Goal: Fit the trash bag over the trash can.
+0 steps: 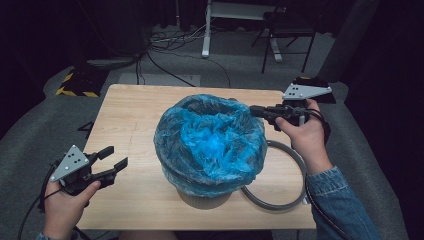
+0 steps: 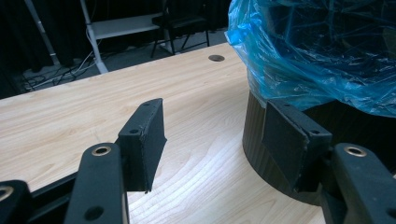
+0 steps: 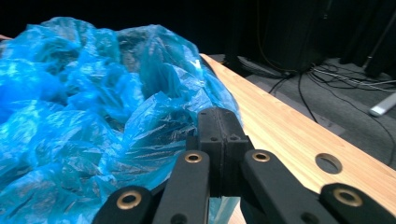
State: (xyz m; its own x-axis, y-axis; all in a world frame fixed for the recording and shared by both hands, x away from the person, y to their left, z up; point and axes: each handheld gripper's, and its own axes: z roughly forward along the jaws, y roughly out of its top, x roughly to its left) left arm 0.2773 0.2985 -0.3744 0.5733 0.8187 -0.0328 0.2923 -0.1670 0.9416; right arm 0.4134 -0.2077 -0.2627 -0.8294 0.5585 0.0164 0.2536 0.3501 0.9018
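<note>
A blue plastic bag point(image 1: 210, 140) lines a round dark bin point(image 1: 205, 200) standing mid-table, its crumpled film puffed over the rim. My right gripper point(image 1: 254, 110) is at the bag's right rim, and the right gripper view shows its jaws point(image 3: 219, 121) pressed together with blue film point(image 3: 84, 116) caught at them. At the table's front left, my left gripper point(image 1: 118, 156) is open and points toward the bin. In the left gripper view its pads point(image 2: 144, 135) are spread with nothing between them, low beside the bin wall point(image 2: 261, 140), with the bag point(image 2: 317, 46) hanging above.
A grey ring point(image 1: 295, 165) lies on the wooden table point(image 1: 130, 115) to the right of the bin, partly under it. The tabletop has a round hole point(image 3: 328, 163). Behind the table are a chair point(image 1: 285, 25), floor cables and a white stand.
</note>
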